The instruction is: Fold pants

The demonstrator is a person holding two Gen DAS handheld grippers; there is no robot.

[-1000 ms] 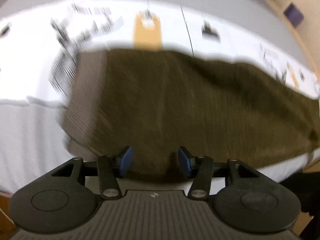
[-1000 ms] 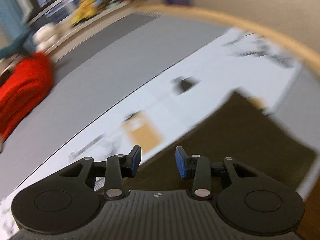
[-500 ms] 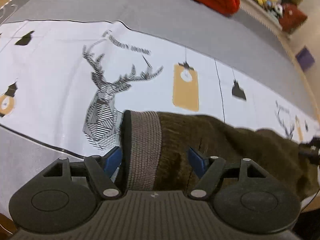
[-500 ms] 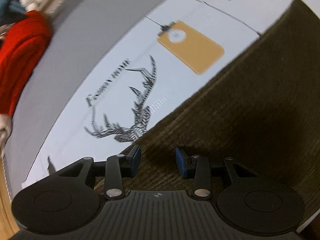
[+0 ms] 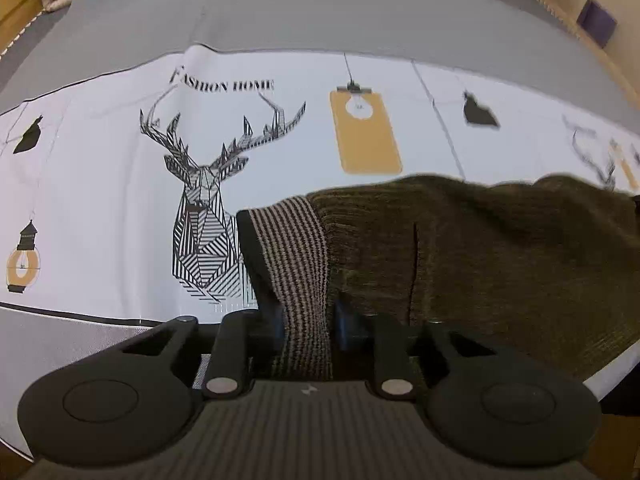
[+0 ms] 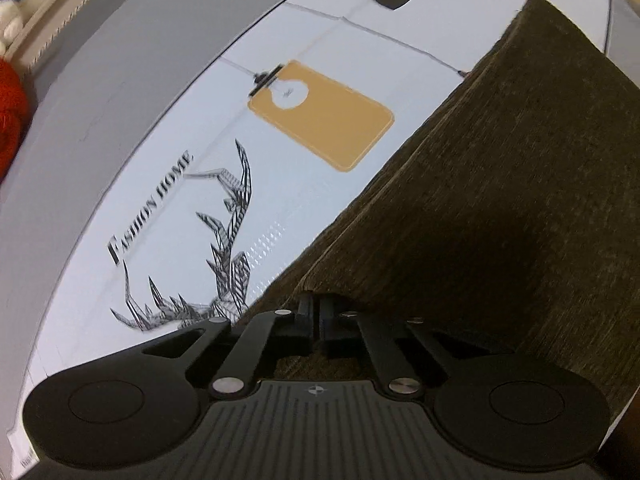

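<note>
Dark olive corduroy pants [image 5: 480,240] lie on a white printed cloth, stretching to the right in the left wrist view. Their striped grey waistband [image 5: 296,248] runs straight into my left gripper [image 5: 306,322], which is shut on it. In the right wrist view the pants [image 6: 500,200] fill the right half. My right gripper [image 6: 316,316] is shut on the pants' edge, with the fabric draped over the fingertips.
The white cloth [image 5: 120,200] carries a deer print [image 5: 208,208], the words FASHION HOME and an orange tag print [image 5: 366,132]. Grey bedding [image 5: 320,8] lies beyond it. Something red [image 6: 10,108] sits at far left in the right wrist view.
Both grippers were open above the pants. They have come down and closed, the left on the waistband, the right on the pants' edge.
</note>
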